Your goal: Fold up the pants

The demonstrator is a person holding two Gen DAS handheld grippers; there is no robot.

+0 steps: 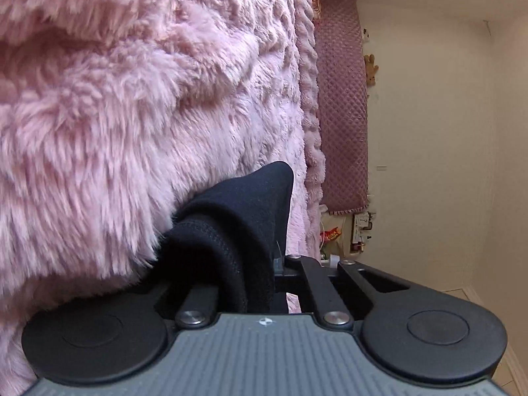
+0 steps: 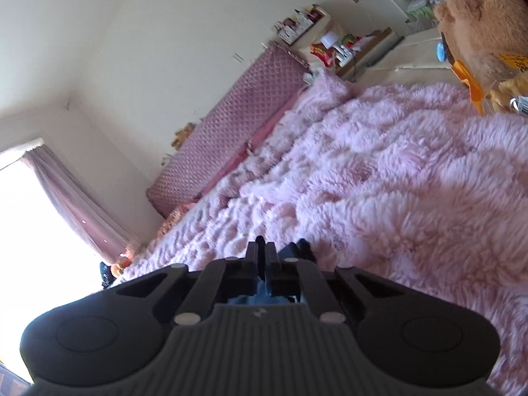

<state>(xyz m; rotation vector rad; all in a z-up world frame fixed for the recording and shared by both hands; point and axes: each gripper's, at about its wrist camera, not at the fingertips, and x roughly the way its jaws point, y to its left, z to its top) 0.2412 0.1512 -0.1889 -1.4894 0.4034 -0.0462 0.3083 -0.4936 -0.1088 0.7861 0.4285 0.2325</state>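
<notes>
The pants [image 1: 250, 204] are dark navy cloth, bunched in a thick fold with a stitched hem showing. In the left wrist view my left gripper [image 1: 250, 264] is shut on that fold, which covers most of its fingers. This view is rolled on its side, with the pink furry blanket [image 1: 132, 99] pressing close against the left finger. In the right wrist view my right gripper [image 2: 260, 247] has its fingers pressed together over the blanket [image 2: 396, 181]. A thin dark edge of the pants [image 2: 302, 247] pokes out between and beside the pads; the rest is hidden under the gripper.
A quilted mauve headboard [image 2: 224, 138] runs along the bed's far side against a cream wall. A large brown teddy bear [image 2: 485, 16] sits at the top right. A cluttered bedside table [image 2: 333, 46] stands past the headboard, and a pink curtain [image 2: 76, 204] hangs at a bright window.
</notes>
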